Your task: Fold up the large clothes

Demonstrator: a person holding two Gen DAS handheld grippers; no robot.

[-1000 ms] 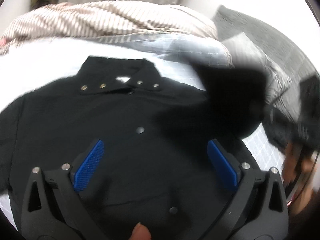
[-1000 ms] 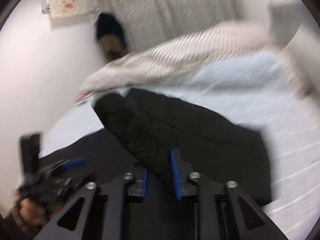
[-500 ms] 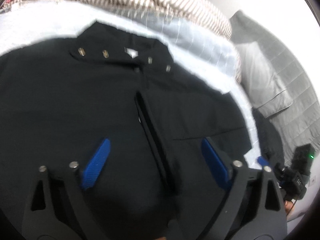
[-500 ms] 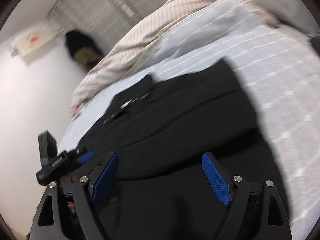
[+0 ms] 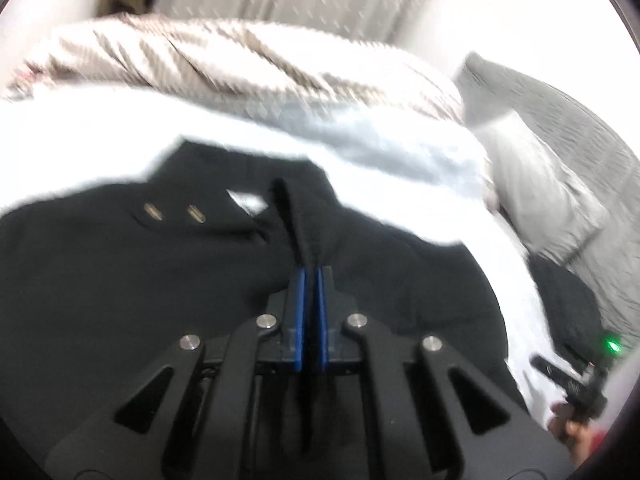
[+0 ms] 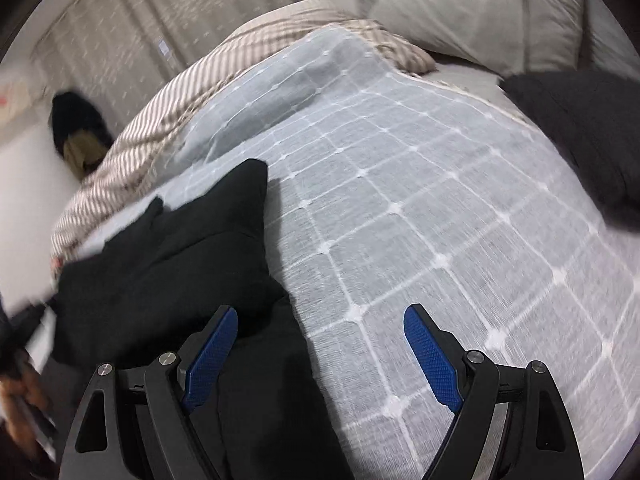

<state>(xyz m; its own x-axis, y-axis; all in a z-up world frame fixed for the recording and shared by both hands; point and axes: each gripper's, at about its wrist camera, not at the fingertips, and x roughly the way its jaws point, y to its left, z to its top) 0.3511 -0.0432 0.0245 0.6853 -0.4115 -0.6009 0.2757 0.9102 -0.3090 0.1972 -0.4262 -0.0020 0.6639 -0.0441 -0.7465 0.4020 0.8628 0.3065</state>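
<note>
A black snap-button jacket (image 5: 120,280) lies spread on the bed, collar toward the far side. My left gripper (image 5: 311,276) is shut on a raised ridge of the jacket's fabric near its middle, just below the collar. In the right wrist view the jacket (image 6: 168,272) shows at the lower left, with one part folded over it. My right gripper (image 6: 320,340) is open and empty, its left finger over the jacket's right edge, its right finger over the bedspread.
A pale blue checked bedspread (image 6: 440,200) covers the bed. A striped blanket (image 5: 240,60) is bunched at the far side. Grey pillows (image 6: 480,8) and a dark cushion (image 6: 580,128) lie at the head end. Another dark garment (image 5: 568,300) lies to the right.
My left gripper has closed on a ridge of jacket fabric. My right gripper let go of the folded part earlier, stays open, and has swung right toward the bedspread.
</note>
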